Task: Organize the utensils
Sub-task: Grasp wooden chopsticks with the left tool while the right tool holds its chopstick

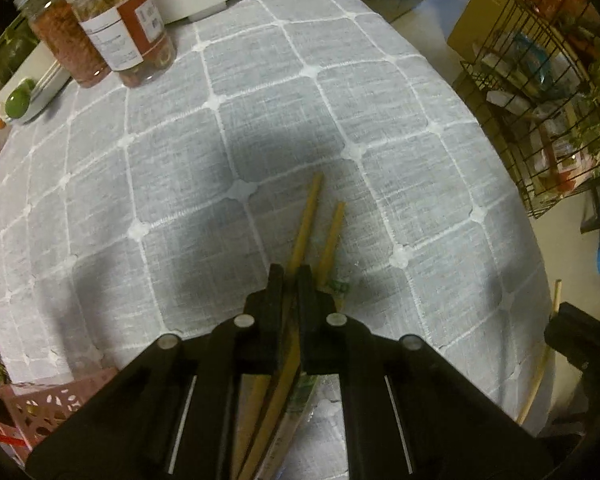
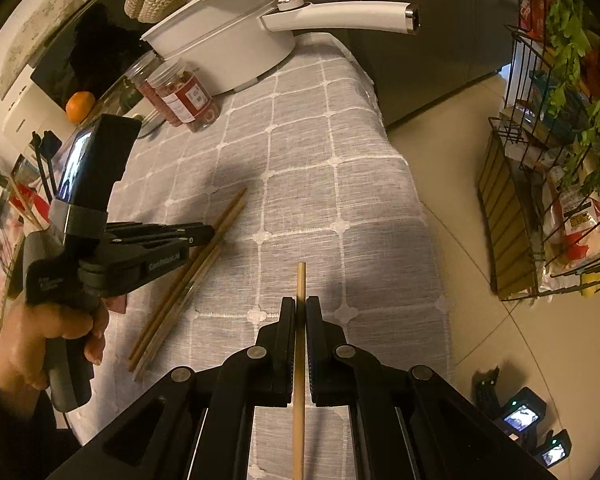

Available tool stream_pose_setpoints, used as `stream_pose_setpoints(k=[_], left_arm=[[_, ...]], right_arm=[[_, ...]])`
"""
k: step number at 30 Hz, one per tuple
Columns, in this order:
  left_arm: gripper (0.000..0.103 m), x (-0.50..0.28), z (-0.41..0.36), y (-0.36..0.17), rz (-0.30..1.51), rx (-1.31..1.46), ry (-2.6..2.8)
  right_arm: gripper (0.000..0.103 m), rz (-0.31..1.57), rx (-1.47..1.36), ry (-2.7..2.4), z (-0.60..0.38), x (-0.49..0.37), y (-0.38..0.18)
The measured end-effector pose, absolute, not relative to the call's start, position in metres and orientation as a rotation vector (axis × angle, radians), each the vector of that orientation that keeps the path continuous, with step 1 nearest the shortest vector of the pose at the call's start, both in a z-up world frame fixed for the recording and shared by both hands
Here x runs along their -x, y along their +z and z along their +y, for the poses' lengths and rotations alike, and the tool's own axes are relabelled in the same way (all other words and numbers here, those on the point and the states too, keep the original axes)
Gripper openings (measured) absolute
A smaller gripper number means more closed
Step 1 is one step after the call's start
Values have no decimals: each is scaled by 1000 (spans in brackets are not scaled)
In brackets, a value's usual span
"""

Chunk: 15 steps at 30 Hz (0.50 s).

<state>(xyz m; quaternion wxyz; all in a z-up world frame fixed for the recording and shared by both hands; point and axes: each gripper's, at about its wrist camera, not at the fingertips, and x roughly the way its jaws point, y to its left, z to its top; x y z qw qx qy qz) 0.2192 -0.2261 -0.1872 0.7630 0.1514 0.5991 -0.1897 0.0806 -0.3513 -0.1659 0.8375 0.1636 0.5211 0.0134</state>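
Left gripper (image 1: 291, 276): jaws closed on a bundle of wooden chopsticks (image 1: 308, 216) at lower centre of the left wrist view. Two stick ends project beyond the fingertips over the grey checked tablecloth (image 1: 180, 168); a paper sleeve with green print (image 1: 338, 286) lies beside them.

Right gripper (image 2: 300, 304): jaws clamped on a single chopstick (image 2: 301, 280), lower centre of the right wrist view, its tip protruding upward past the fingertips.

In the same view, the left gripper sits at left of frame, held by a hand (image 2: 48, 336), with the bundle running diagonally from mid-frame toward lower left on the cloth.

A white saucepan (image 2: 228, 52) and two clear jars (image 2: 180, 96) stand at upper left. A wire rack (image 2: 540, 160) occupies the right edge.
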Motion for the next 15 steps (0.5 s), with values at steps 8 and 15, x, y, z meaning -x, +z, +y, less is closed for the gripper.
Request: stream_pose_setpoints(k=[8, 15], left_arm=[[9, -225, -247, -194, 1313, -457, -395], [7, -200, -229, -176, 1239, -371, -453]], right_arm=[[5, 1110, -344, 32, -348, -82, -168], [5, 1078, -335, 36, -343, -78, -158]])
